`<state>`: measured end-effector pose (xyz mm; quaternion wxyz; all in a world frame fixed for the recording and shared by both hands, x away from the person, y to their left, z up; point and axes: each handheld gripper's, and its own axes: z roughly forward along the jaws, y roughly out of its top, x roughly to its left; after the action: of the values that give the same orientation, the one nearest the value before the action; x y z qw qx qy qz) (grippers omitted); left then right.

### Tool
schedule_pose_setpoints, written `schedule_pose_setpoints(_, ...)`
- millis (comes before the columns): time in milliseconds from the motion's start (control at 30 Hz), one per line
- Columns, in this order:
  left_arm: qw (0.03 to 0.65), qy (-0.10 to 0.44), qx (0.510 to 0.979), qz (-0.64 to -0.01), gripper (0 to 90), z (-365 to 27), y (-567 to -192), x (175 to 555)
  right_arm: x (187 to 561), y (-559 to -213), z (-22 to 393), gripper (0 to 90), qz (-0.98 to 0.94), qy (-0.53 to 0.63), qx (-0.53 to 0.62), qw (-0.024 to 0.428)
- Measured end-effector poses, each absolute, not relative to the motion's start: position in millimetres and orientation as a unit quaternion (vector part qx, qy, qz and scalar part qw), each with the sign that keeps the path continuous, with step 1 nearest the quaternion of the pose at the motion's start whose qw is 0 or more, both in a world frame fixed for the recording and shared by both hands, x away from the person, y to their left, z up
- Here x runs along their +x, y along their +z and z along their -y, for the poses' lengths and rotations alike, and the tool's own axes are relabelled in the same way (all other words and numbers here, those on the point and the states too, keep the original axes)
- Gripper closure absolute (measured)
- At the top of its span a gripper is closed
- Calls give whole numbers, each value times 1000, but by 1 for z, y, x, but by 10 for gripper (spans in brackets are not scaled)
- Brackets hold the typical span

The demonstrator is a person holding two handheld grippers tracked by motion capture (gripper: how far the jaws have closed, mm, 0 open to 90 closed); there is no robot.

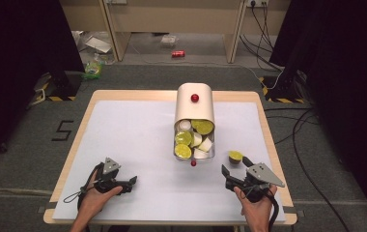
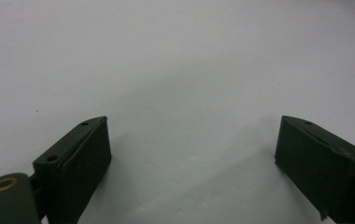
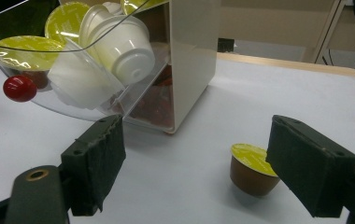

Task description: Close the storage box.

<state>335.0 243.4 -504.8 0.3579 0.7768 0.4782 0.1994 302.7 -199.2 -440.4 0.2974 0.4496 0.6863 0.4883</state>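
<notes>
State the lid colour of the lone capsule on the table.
Yellow-green, on a brown capsule; clearest in the right gripper view.

Overhead view; two close gripper-mounted views

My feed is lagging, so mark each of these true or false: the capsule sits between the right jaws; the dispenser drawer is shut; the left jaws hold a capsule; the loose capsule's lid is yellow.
1. The brown capsule stands on the table by the right gripper: true, jaws open, not touching it.
2. The dispenser drawer is shut: false, it stands open, full of capsules.
3. The left gripper holds a capsule: false, it is open and holds nothing.
4. The loose capsule's lid is yellow: true.
</notes>
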Motion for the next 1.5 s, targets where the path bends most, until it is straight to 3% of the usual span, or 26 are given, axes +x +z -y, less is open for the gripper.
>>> schedule_pose_setpoints(1500, 359, 199, 777, -478, 98, -244, -505, 335, 317, -437, 162, 221, -707, 496, 405, 301)
